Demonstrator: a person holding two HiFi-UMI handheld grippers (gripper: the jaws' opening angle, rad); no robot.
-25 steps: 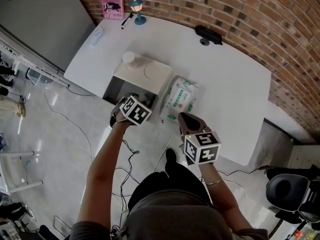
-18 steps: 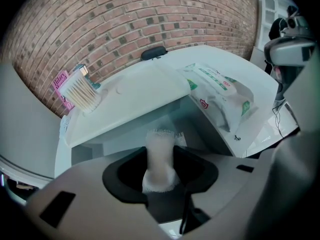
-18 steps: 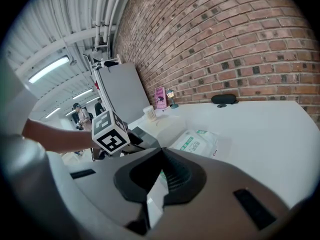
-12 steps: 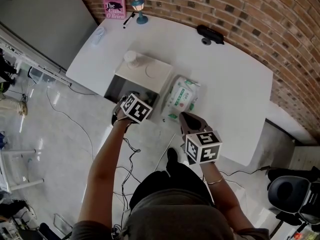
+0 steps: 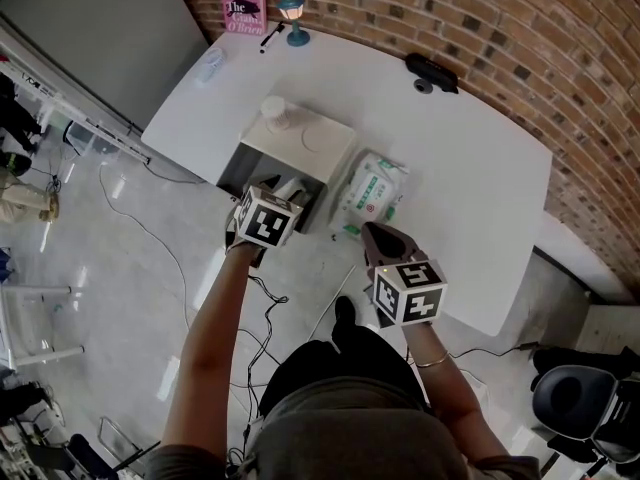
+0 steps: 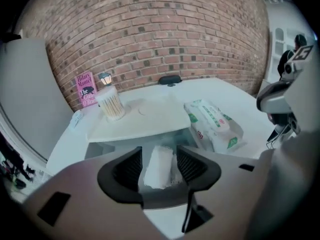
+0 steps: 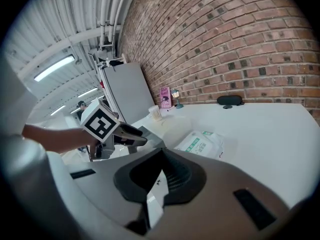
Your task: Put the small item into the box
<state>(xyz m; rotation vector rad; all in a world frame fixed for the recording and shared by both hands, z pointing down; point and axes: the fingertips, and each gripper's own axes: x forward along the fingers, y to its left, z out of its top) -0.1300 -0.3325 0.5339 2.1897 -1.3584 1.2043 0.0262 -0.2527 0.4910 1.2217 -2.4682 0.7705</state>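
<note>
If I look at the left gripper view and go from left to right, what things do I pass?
pink book → tub of cotton swabs → black object by the wall → pack of wipes

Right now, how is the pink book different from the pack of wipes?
The book is pink; the pack is white with green. The book stands upright against the brick wall; the pack lies flat. The book is at the far edge of the table; the pack lies right beside the box. Both rest on the same white table.
</note>
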